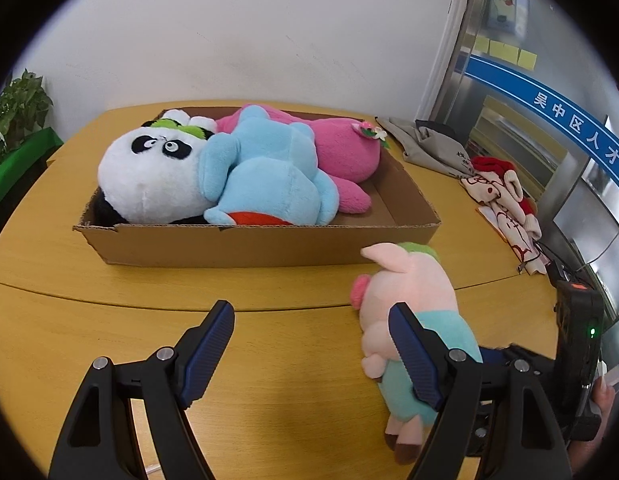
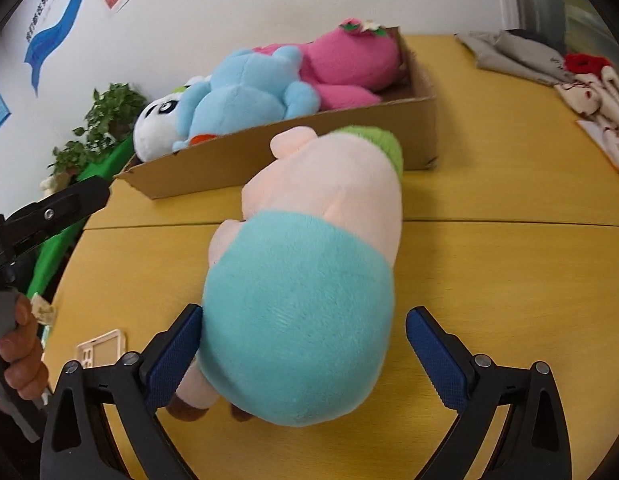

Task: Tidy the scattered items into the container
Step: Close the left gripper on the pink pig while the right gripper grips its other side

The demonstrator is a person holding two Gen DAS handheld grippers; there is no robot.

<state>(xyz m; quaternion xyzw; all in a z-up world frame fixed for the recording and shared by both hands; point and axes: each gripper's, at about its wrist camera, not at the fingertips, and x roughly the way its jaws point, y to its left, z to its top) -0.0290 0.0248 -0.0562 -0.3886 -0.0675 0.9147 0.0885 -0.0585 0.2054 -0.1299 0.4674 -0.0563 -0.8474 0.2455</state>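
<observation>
A yellow table (image 1: 269,344) fills both views. Nearest, the pig (image 2: 309,280) is seen between the spread fingers of the right gripper (image 2: 305,344); the left pad touches its teal body, the right pad stands apart. The left gripper (image 1: 313,344) is held open over bare table, the pig just beside its right finger. Beyond, the box (image 1: 245,242) holds a panda (image 1: 149,176), a blue toy (image 1: 269,176) and a pink toy (image 1: 345,152).
</observation>
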